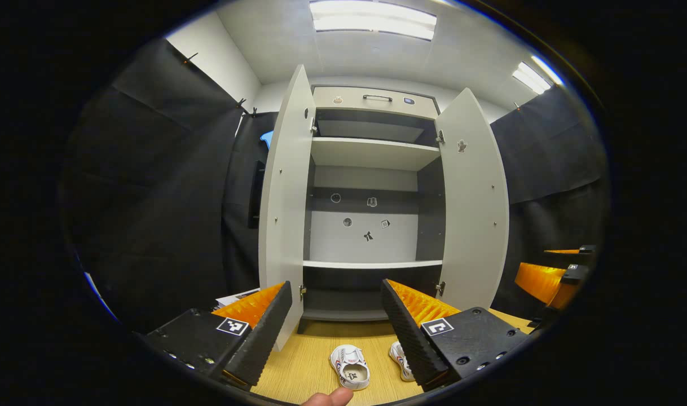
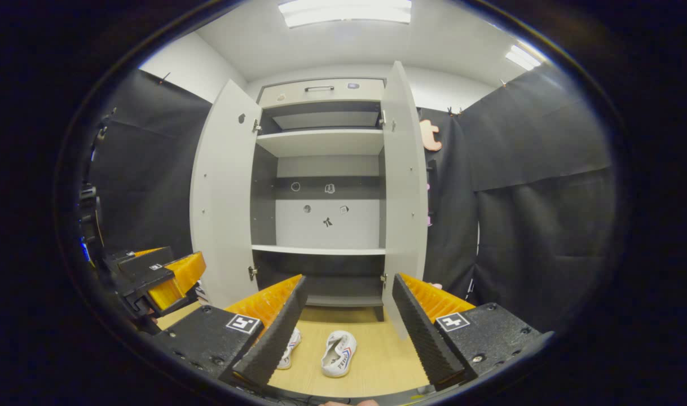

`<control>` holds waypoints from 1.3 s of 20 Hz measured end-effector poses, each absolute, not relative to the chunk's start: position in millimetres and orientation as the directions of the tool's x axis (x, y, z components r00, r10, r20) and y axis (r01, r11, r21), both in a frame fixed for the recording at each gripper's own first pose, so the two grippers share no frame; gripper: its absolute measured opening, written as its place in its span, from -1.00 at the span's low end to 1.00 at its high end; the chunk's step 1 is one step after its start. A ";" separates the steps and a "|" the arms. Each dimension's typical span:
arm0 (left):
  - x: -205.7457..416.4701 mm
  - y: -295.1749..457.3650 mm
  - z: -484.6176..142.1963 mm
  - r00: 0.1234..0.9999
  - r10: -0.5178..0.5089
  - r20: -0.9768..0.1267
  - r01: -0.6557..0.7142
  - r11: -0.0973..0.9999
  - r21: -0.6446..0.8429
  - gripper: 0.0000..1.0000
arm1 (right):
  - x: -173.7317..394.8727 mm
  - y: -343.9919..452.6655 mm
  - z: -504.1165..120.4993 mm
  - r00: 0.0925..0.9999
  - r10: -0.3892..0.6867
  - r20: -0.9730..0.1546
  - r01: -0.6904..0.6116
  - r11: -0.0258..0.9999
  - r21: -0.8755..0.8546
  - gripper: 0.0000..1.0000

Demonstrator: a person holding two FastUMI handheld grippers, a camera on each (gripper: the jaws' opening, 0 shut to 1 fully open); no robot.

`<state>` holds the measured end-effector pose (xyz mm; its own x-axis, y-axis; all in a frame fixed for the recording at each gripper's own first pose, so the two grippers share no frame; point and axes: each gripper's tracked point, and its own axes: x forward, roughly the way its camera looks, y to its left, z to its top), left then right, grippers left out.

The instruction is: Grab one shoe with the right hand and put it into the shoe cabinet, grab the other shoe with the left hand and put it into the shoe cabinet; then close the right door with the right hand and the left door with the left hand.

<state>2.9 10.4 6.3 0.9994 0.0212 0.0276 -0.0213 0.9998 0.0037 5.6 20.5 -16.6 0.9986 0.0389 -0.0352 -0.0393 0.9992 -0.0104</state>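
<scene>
A tall white shoe cabinet (image 1: 371, 152) stands ahead with its left door (image 1: 284, 197) and right door (image 1: 473, 214) swung wide. On the wooden floor before it lie two small white shoes: one (image 1: 349, 366) in plain sight, the other (image 1: 399, 358) half behind a finger. My left gripper (image 1: 336, 283) is open and empty, above and short of the shoes. In the right gripper view the same cabinet (image 2: 321, 141) and the shoes (image 2: 339, 352) (image 2: 290, 345) lie below my right gripper (image 2: 349, 277), also open and empty. Each gripper is seen off to the side in the other's view (image 1: 555, 270) (image 2: 163, 273).
The cabinet's shelves (image 1: 371, 263) hold nothing; small stickers dot its back panel. A drawer with a handle (image 1: 377, 97) tops it. Black cloth walls close in on both sides. A thumb (image 1: 327, 397) shows at the bottom edge. Some papers (image 1: 236, 296) lie left of the left door.
</scene>
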 end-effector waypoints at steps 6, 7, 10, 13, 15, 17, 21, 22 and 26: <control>5.2 15.4 5.0 0.999 0.026 0.031 -0.027 1.000 0.014 0.90 | 22.8 38.0 -70.0 0.987 0.075 -0.141 -0.079 0.997 -0.020 0.96; 5.3 17.2 5.1 0.999 0.030 0.032 -0.031 0.999 0.015 0.90 | 27.5 41.2 -84.1 0.982 0.082 -0.168 -0.088 0.996 -0.026 0.96; 3.9 24.2 4.8 0.999 0.043 0.033 -0.044 0.999 0.027 0.90 | 43.4 49.2 -129.5 0.957 0.094 -0.275 -0.103 0.995 -0.019 0.87; 3.3 32.5 8.1 0.997 0.054 0.046 -0.056 0.998 0.038 0.90 | 60.0 60.5 -168.9 0.927 0.135 -0.351 -0.137 0.990 0.017 0.87; 2.6 37.3 8.4 0.997 0.061 0.049 -0.063 0.997 0.040 0.90 | 71.1 68.9 -196.8 0.896 0.167 -0.412 -0.162 0.986 0.049 0.90; 2.5 40.7 5.8 0.997 0.068 0.048 -0.070 0.997 0.039 0.90 | 83.5 78.5 -224.9 0.858 0.201 -0.472 -0.178 0.980 0.093 0.72; 3.1 50.2 0.4 0.996 0.082 0.036 -0.084 0.995 0.048 0.90 | 107.3 81.8 -276.2 0.789 0.202 -0.580 -0.151 0.979 0.136 0.58; 2.9 53.1 0.3 0.996 0.086 0.036 -0.087 0.995 0.052 0.90 | 114.0 82.4 -285.9 0.777 0.201 -0.596 -0.145 0.979 0.141 0.57; 8.6 60.0 -5.3 0.995 0.093 0.031 -0.095 0.994 0.058 0.90 | 132.1 79.0 -324.9 0.721 0.159 -0.675 -0.110 0.987 0.115 0.44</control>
<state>8.6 60.0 -5.3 0.9952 0.0930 0.0305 -0.0947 0.9938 0.0584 132.1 79.0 -324.9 0.7205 0.1593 -0.6749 -0.1104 0.9872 0.1152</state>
